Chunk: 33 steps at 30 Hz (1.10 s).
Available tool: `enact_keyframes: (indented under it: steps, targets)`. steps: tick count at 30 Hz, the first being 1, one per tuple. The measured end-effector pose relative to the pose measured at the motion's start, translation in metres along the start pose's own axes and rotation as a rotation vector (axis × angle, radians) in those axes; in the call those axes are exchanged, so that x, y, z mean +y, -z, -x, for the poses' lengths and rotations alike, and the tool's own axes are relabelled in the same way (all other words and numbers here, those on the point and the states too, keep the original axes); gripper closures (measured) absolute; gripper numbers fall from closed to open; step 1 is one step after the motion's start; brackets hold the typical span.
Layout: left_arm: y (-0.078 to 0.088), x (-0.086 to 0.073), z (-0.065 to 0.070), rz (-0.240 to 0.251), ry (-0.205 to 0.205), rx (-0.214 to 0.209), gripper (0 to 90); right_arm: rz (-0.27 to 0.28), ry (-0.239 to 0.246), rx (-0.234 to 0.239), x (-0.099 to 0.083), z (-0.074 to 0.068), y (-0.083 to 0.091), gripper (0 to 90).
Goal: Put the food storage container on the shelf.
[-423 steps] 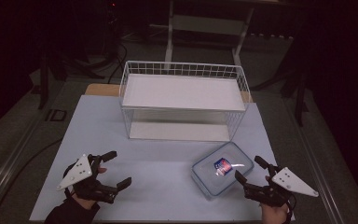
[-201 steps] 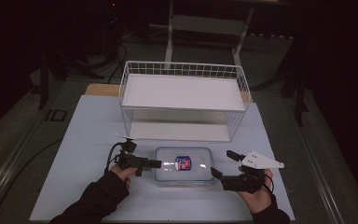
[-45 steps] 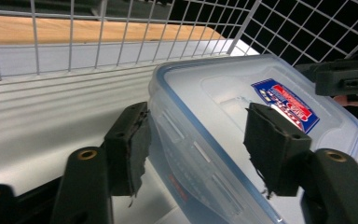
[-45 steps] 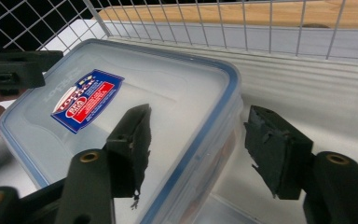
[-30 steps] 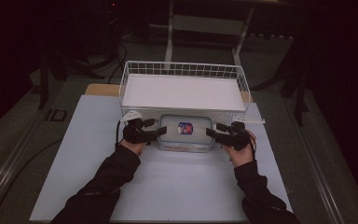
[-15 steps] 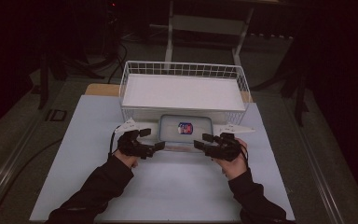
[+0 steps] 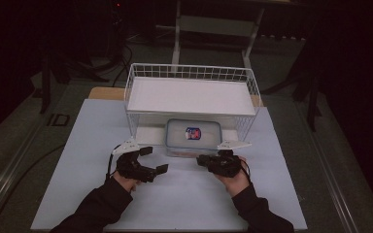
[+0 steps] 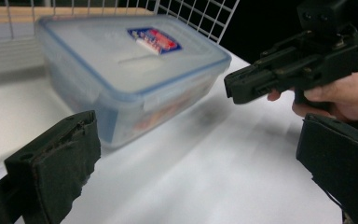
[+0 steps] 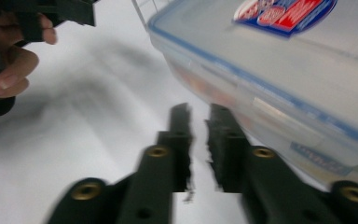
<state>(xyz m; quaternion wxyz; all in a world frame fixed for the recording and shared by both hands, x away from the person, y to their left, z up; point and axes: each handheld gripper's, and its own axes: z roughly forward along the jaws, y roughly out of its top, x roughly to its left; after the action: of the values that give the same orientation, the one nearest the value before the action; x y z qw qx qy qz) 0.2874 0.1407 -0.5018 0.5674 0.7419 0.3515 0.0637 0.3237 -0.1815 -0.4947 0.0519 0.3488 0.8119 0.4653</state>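
Since the earlier frames the container [image 7: 193, 137] has been carried from the near part of the table to the lower level of the wire rack [image 7: 191, 99], and both grippers have drawn back from it toward the person.

Container: clear plastic box with a blue-rimmed lid and a red-and-blue label, resting flat under the rack's white shelf, its near end projecting just past the rack's front edge. Nothing grips it.

Left gripper [image 7: 150, 160]: on the near left of the container, apart from it. In the left gripper view its jaws stand wide apart and empty, with the container [image 8: 130, 70] ahead between them and clear of both pads.

Right gripper [image 7: 204, 160]: just in front of the container's near right corner. In the right gripper view its jaws are closed to a thin gap, holding nothing, and the container [image 9: 279, 79] lies just beside them; whether they touch it cannot be told.

Table [image 7: 184, 194]: white surface, bearing rack and container.
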Motion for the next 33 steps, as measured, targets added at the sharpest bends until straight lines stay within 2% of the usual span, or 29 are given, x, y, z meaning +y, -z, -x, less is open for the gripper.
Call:
enact_keyframes:
  steps: [1, 5, 12, 17, 23, 27, 30, 33]
  targets:
    - [0.001, -0.003, 0.0, 0.004, 0.003, 0.006, 0.0, -0.009, 0.006, -0.006, -0.001, 0.0, -0.002, 88.7]
    - [0.005, -0.008, -0.001, 0.022, 0.016, 0.027, 0.0, -0.026, 0.006, -0.025, 0.0, 0.002, -0.008, 89.8]
    - [0.004, -0.012, -0.001, 0.018, 0.003, 0.045, 0.0, -0.025, 0.0, -0.061, 0.004, 0.01, -0.019, 89.8]
    - [0.003, -0.012, 0.0, 0.019, -0.015, 0.048, 0.0, -0.039, -0.011, -0.068, 0.005, 0.017, -0.029, 89.9]
    - [0.003, -0.013, -0.003, 0.023, -0.008, 0.053, 0.0, -0.022, -0.008, -0.074, 0.012, 0.02, -0.037, 89.9]
    - [0.003, -0.013, -0.002, 0.025, -0.02, 0.06, 0.0, -0.013, -0.013, -0.095, 0.018, 0.023, -0.044, 89.9]
    - [0.001, -0.015, -0.002, 0.016, -0.019, 0.056, 0.0, -0.004, -0.02, -0.108, 0.022, 0.029, -0.048, 89.9]
    - [-0.001, -0.017, -0.001, 0.001, -0.035, 0.06, 0.0, 0.001, -0.024, -0.116, 0.026, 0.033, -0.052, 89.8]
